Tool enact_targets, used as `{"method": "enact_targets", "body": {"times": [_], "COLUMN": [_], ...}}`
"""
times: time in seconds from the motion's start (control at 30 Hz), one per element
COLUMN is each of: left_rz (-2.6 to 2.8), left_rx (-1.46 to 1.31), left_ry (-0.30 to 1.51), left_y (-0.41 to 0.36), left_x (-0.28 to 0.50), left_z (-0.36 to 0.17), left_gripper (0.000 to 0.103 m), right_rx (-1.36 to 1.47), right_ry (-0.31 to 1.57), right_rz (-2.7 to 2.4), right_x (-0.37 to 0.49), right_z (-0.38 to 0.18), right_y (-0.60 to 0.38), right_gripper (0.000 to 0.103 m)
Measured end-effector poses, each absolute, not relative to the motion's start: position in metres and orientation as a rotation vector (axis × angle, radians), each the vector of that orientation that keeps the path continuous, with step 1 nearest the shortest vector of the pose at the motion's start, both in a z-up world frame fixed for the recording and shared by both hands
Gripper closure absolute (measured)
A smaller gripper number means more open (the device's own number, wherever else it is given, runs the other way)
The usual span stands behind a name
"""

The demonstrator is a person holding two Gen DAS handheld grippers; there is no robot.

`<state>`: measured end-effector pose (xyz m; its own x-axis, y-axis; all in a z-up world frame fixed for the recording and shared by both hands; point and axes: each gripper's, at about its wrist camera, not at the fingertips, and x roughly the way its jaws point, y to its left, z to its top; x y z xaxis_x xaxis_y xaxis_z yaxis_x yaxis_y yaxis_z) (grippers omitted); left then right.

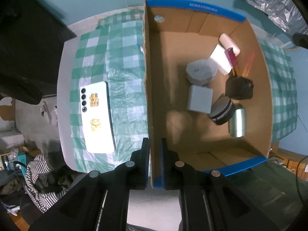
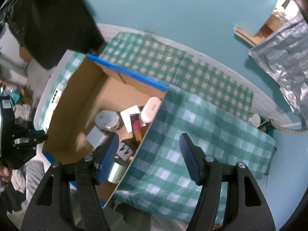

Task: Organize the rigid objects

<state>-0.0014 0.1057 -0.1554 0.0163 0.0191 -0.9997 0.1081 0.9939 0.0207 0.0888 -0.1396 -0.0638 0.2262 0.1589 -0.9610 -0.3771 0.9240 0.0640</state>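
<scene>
Cardboard box (image 1: 192, 44) wall pinched by left claw (image 1: 155, 154), right claw (image 2: 149, 154) spread wide

Dim, cool bluish light fills both fisheye views, and straight lines bow hard toward the dark vignetted corners. The white smartphone with gold stickers (image 1: 97, 117) glares, nearly blown out. Inside the open brown cardboard box with blue-taped rims (image 1: 173, 88) soft shadows pool, and a blurred smear streaks across its floor.
</scene>
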Motion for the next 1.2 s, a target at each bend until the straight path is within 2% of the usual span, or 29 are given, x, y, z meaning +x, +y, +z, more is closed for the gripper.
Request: {"method": "enact_targets", "body": {"times": [0.1, 0.17, 0.23, 0.37, 0.43, 0.63, 0.77, 0.83, 1.2], "left_rz": [-0.062, -0.062, -0.063, -0.078, -0.078, -0.057, -0.057, -0.048, -0.034], "left_rx": [0.093, 0.086, 0.091, 0.082, 0.083, 0.102, 0.111, 0.113, 0.084], "left_ry": [1.524, 1.490, 1.451, 1.381, 1.348, 1.231, 1.172, 1.140, 0.981], "left_y": [0.102, 0.099, 0.095, 0.082, 0.075, 0.058, 0.050, 0.045, 0.026], "left_x": [0.003, 0.007, 0.011, 0.017, 0.020, 0.023, 0.025, 0.026, 0.015], "left_z": [-0.142, -0.131, -0.117, -0.091, -0.078, -0.041, -0.022, -0.014, 0.017], "left_gripper": [0.090, 0.084, 0.072, 0.066, 0.051, 0.022, 0.019, 0.012, 0.006], "right_rx": [-0.173, -0.158, -0.130, -0.092, -0.077, -0.041, -0.015, 0.007, 0.000], "right_ry": [1.243, 1.214, 1.187, 1.140, 1.110, 1.015, 0.959, 0.932, 0.874], "right_rz": [0.328, 0.308, 0.274, 0.238, 0.214, 0.139, 0.108, 0.100, 0.067], "right_x": [0.084, 0.081, 0.077, 0.069, 0.065, 0.052, 0.044, 0.040, 0.025], "right_z": [-0.049, -0.042, -0.033, -0.019, -0.010, 0.010, 0.019, 0.023, 0.028], "right_y": [-0.152, -0.159, -0.169, -0.182, -0.190, -0.210, -0.221, -0.227, -0.238], "right_gripper": [0.036, 0.035, 0.034, 0.033, 0.033, 0.029, 0.028, 0.028, 0.027]}}
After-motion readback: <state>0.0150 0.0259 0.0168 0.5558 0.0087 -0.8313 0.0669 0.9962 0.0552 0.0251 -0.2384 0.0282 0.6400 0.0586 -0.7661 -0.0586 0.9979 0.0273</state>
